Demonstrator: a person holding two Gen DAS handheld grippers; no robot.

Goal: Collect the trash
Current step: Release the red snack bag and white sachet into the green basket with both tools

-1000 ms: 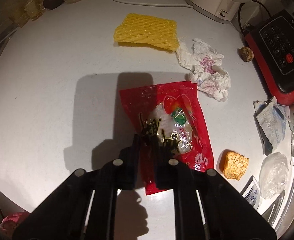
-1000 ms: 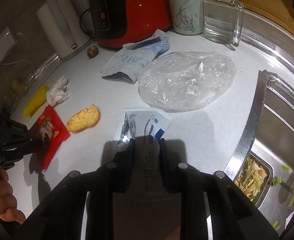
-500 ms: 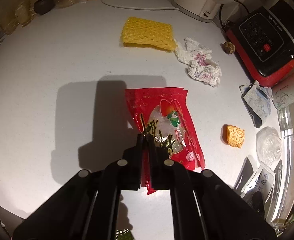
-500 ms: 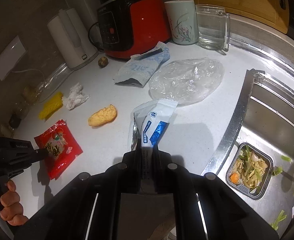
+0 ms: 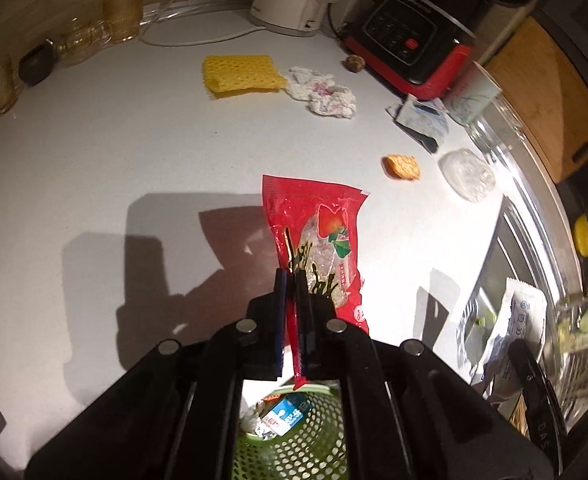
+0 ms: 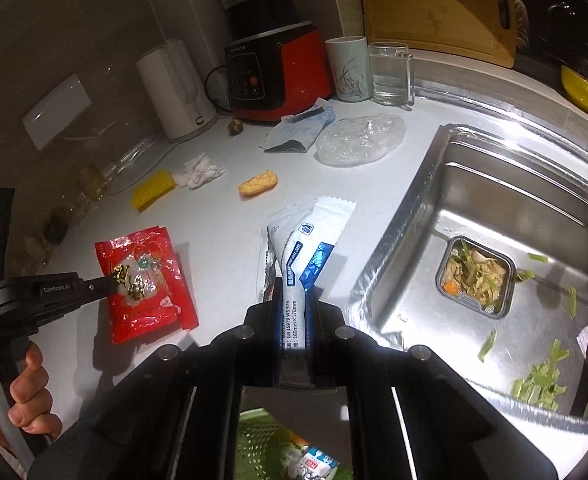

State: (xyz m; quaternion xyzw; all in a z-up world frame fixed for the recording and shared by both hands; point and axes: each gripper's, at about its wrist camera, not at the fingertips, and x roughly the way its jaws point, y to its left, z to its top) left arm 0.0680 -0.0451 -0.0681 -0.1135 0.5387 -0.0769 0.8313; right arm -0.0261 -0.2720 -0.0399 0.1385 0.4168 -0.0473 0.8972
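My left gripper [image 5: 292,280] is shut on a red snack wrapper [image 5: 318,236] and holds it in the air above the white counter; both also show in the right wrist view, gripper [image 6: 111,280], wrapper [image 6: 145,284]. My right gripper [image 6: 294,296] is shut on a white and blue wrapper [image 6: 306,240], also lifted; that wrapper shows at the right of the left wrist view [image 5: 522,312]. A green perforated bin [image 5: 294,436] with some trash in it sits below both grippers [image 6: 277,448].
On the counter lie a yellow foam net [image 5: 239,74], a crumpled tissue [image 5: 324,94], an orange crust [image 5: 402,166], a blue-white bag [image 6: 300,130], a clear plastic bag [image 6: 360,140] and a small nut [image 6: 235,125]. A kettle [image 6: 173,88], a red cooker [image 6: 277,76], a cup and a glass mug stand behind. The sink [image 6: 494,220] is at right.
Both grippers have risen and pulled back from the counter with their wrappers. The green bin has come into view beneath them.
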